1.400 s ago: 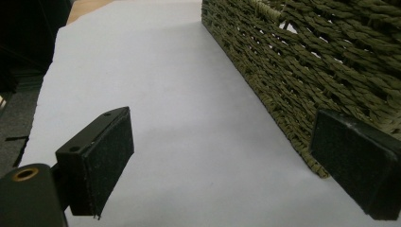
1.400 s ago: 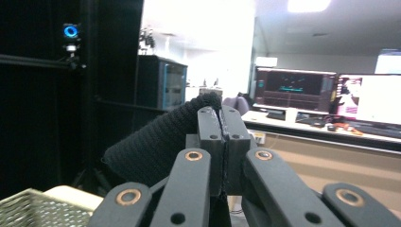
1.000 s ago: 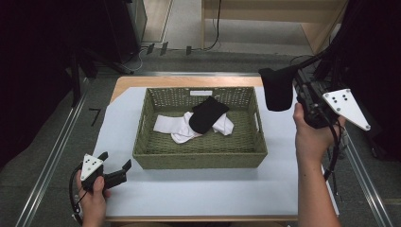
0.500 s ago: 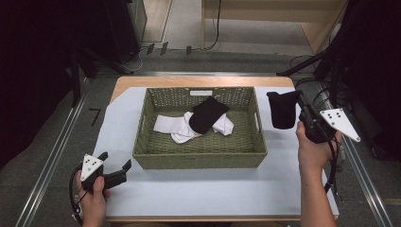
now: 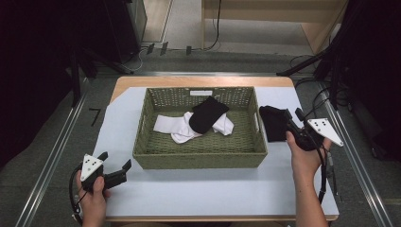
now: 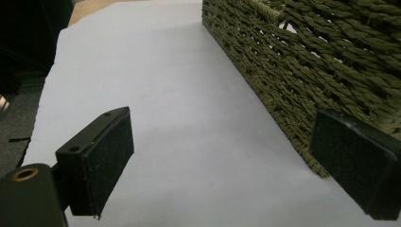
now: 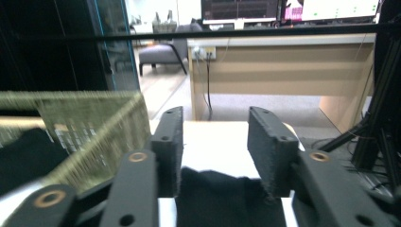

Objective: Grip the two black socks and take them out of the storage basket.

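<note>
At the near left corner of the table (image 5: 198,194), a hand (image 5: 92,201) held the left gripper (image 5: 113,166) just above the white sheet, its jaws spread wide with nothing between them. Its own view looked along the basket's (image 5: 198,155) woven near wall, which stood just beside the right-hand pad (image 6: 352,165); bare sheet filled the gap between the pads.

On the right, beside the basket's short side, the other hand (image 5: 302,158) held the right gripper (image 5: 292,117). A black sock (image 5: 273,124) hung or lay at its tip, outside the basket, over the sheet. From the right gripper view the sock (image 7: 222,198) sat bunched between the two pads with a gap left either side, so I could not tell whether the jaws gripped it or stood loose around it. The basket wall was blurred in that view.

Within the basket lay a white sock (image 5: 182,126), partly covered by another black sock (image 5: 206,113) lying across it. A small white label (image 5: 201,92) sat at the far rim.

Beyond the table were cables (image 5: 215,28) and a wooden desk (image 7: 283,71).
</note>
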Tool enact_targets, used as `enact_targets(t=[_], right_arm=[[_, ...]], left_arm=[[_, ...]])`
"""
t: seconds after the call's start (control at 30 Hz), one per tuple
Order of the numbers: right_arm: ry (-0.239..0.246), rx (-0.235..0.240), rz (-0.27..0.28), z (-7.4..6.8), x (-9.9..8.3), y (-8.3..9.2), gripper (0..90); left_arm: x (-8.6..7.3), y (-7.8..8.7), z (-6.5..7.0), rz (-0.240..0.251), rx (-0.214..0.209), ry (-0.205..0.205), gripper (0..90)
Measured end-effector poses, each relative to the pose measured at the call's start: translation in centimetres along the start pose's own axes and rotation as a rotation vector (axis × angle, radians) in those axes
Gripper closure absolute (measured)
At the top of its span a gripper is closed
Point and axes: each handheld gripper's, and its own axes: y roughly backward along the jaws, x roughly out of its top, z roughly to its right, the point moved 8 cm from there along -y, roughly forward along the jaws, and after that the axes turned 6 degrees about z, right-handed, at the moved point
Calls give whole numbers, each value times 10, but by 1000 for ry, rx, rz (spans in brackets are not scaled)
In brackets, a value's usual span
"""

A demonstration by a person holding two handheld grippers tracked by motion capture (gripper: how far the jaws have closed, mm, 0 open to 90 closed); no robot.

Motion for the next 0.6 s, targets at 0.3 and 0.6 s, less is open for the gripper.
enact_targets(t=[0.3,0.6], right_arm=[[-9,76,40,-42,42,-6,510],[2,176,35,-102,61,-28,484]], left_arm=[[0,0,0,0,-1,1,84],[0,0,0,-2,-6,2,84]])
